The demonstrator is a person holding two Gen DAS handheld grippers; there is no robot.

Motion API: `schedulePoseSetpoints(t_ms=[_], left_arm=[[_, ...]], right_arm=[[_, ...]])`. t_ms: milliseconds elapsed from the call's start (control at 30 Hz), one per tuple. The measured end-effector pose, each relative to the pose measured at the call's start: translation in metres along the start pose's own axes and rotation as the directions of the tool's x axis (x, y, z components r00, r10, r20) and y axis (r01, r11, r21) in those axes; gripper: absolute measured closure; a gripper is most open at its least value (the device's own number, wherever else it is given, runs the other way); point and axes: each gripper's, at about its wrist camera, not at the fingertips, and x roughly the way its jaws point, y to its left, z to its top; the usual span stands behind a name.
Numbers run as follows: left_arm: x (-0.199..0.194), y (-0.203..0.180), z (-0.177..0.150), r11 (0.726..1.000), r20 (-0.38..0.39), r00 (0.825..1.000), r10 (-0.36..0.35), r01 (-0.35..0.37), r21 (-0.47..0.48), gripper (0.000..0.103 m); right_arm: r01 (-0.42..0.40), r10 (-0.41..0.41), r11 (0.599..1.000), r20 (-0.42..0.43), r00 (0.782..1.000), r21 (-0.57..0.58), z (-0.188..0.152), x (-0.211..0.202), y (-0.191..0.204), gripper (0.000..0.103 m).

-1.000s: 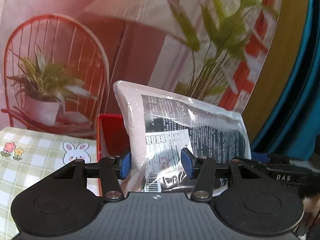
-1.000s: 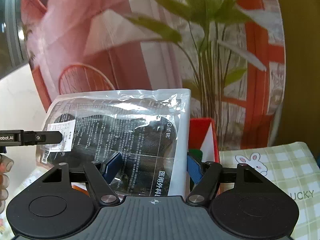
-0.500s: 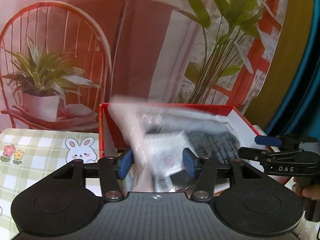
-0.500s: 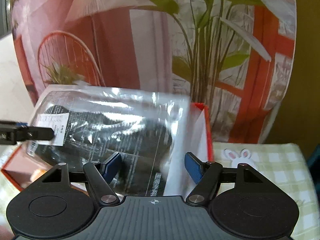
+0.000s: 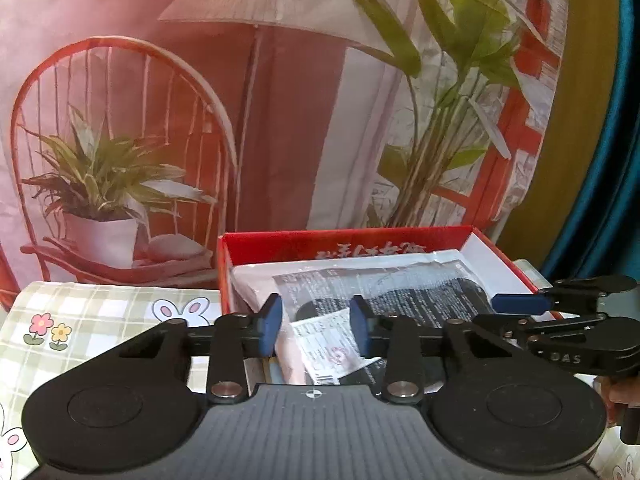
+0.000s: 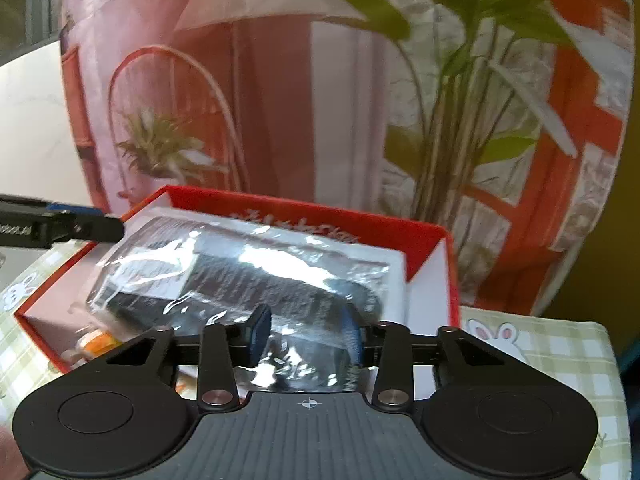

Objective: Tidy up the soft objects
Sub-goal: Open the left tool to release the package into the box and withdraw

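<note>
Both spread: left gripper (image 5: 316,322) and right gripper (image 6: 305,335) flanking the plastic packet (image 6: 248,276), laid flat to fit the red box (image 6: 432,240).

red box (image 5: 400,242), green-checked tablecloth (image 5: 100,304)

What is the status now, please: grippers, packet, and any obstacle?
Left gripper open, right gripper open, both at the packet. Packet lies flat in the red box. Nothing in the way.
</note>
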Motion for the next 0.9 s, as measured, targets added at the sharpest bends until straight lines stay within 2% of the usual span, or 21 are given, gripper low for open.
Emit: schedulePoseSetpoints(t_ms=[133,267,367,600,733,900], left_arm=[[0.010,-0.007,-0.002,0.999,-0.031,0.999,-0.037,0.037,0.003,0.068],[0.035,-0.016,-0.006,0.998,-0.112,0.992,-0.059,0.062,0.022,0.068],[0.053,-0.021,-0.012,0.997,-0.182,0.982,-0.045,0.055,0.050,0.068],[0.074,-0.025,-0.013,0.991,-0.281,0.959,-0.023,0.058,0.116,0.068],[0.077,-0.022,-0.011,0.994,-0.300,0.954,-0.027,0.058,0.096,0.068],[0.068,-0.026,-0.013,0.992,-0.259,0.966,-0.021,0.051,0.112,0.068]], right_arm=[[-0.002,0.002,1.000,-0.027,1.000,0.018,-0.001,0.006,0.003,0.073],[0.003,0.000,0.998,-0.048,0.999,0.063,-0.001,0.015,-0.002,0.074],[0.011,-0.007,0.998,-0.071,0.997,0.061,0.001,0.022,-0.002,0.074],[0.022,-0.017,0.999,-0.176,0.984,0.024,0.007,0.040,0.001,0.074],[0.024,-0.021,1.000,-0.207,0.978,0.011,0.008,0.045,0.004,0.073],[0.017,-0.008,0.999,-0.207,0.978,0.045,0.007,0.044,0.000,0.073]])
